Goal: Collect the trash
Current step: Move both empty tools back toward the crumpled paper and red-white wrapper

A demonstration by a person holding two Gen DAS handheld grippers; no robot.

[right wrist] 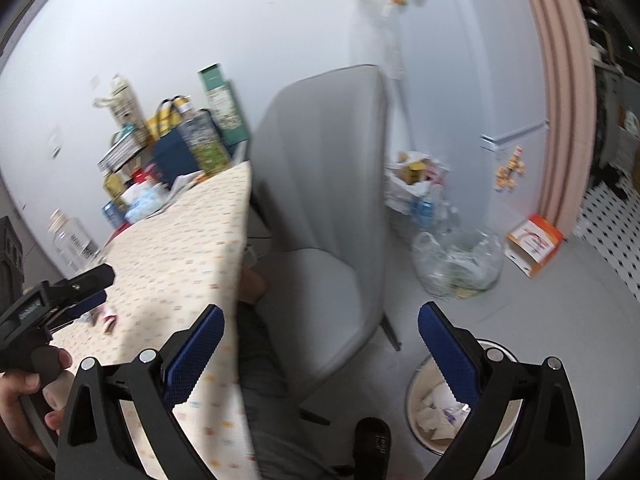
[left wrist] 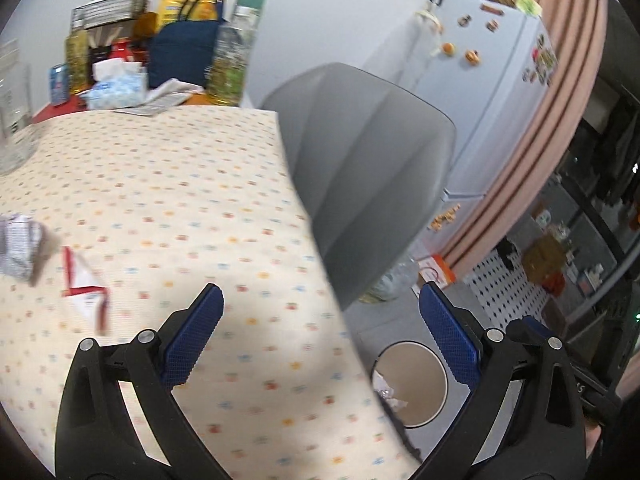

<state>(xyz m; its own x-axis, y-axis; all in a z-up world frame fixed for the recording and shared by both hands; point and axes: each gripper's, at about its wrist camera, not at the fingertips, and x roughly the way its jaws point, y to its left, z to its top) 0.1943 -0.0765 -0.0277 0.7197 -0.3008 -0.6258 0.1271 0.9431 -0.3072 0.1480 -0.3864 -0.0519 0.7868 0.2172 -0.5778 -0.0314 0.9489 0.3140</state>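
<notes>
A red and white wrapper (left wrist: 86,294) lies on the dotted tablecloth (left wrist: 168,184), left of my left gripper (left wrist: 320,312), which is open and empty over the table's right edge. A crumpled white paper (left wrist: 18,246) lies further left. A round trash bin (left wrist: 412,384) with scraps inside stands on the floor below the table edge. In the right wrist view my right gripper (right wrist: 320,332) is open and empty above the floor, with the bin (right wrist: 432,408) under its right finger. The left gripper (right wrist: 80,284) shows there at the left, over the table.
A grey chair (left wrist: 360,168) stands at the table's right edge, also in the right wrist view (right wrist: 320,208). Bottles, a blue bag (left wrist: 184,56) and tissues crowd the table's far end. A glass jar (left wrist: 12,120) stands at the left. A clear plastic bag (right wrist: 456,260) and orange box (right wrist: 534,244) sit on the floor.
</notes>
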